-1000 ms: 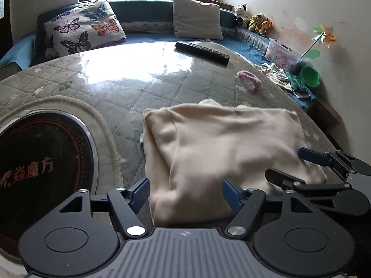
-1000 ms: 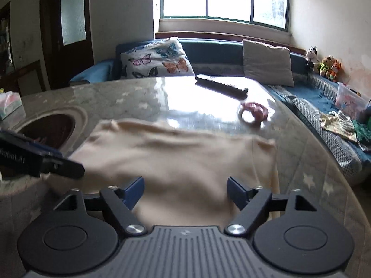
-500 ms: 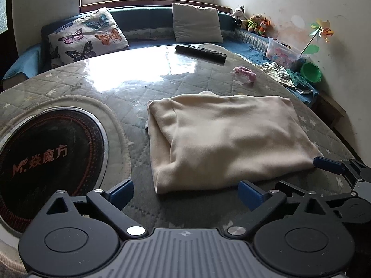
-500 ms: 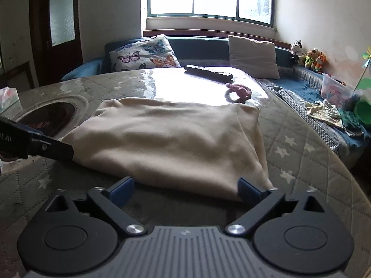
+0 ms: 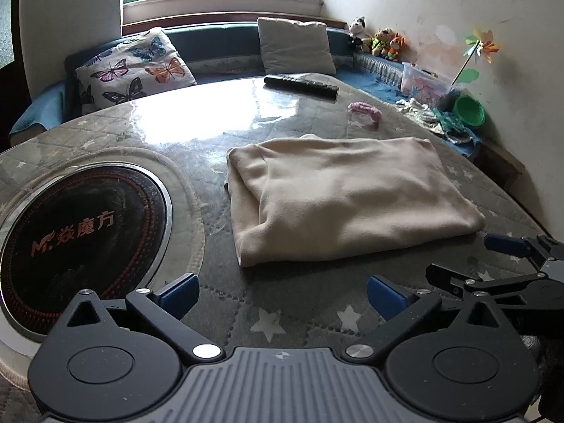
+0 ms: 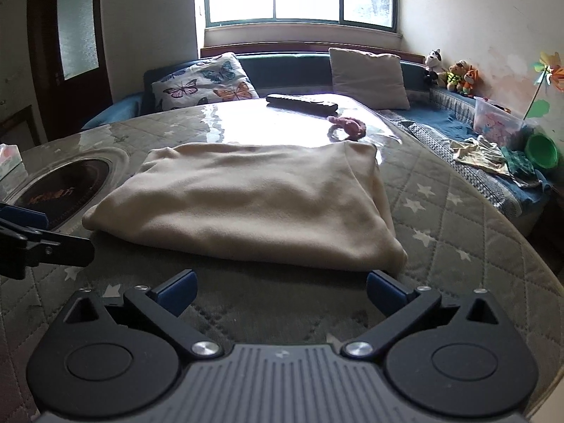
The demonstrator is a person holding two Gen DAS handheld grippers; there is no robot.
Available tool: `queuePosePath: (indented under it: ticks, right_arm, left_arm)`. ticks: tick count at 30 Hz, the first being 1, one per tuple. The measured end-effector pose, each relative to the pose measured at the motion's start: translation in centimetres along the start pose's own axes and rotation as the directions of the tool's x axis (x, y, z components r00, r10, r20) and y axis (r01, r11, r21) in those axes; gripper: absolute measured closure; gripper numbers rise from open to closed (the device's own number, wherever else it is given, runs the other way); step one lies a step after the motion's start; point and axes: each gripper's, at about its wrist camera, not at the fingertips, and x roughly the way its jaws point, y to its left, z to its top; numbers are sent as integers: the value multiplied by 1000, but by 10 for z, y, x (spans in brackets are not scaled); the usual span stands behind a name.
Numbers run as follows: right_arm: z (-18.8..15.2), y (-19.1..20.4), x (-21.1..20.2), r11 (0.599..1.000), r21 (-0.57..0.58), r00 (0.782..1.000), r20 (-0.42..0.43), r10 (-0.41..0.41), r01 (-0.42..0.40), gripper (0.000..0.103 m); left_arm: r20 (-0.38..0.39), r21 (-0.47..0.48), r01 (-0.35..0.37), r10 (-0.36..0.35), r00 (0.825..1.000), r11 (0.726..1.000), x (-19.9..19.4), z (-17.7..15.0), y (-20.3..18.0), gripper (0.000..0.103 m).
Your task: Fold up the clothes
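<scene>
The cooktop (image 5: 75, 243) is cut off at the left edge in the left wrist view. In the right wrist view only a sliver of the tissue box (image 6: 10, 164) shows, and the garment (image 6: 246, 204) hides the cooktop's right side, its lettering too blurred to read

Cream garment (image 5: 349, 201) — soft, matt fleece

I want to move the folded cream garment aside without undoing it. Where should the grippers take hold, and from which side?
Probably the thick near edge of the cream garment, one gripper at each near corner, coming in low along the table. That rounded edge stacks all the layers and faces both open grippers: left gripper and right gripper. The far end by the pink item looks thinner.
</scene>
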Motion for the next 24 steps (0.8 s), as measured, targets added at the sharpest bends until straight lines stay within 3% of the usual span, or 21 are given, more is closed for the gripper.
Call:
queuePosePath:
  ticks: [24]
  right_arm:
    - [-8, 13, -15, 999, 27, 1000, 4, -18, 17, 0]
  left_arm:
    - [-15, 18, 8, -7, 1000, 1000, -13, -15, -9, 0]
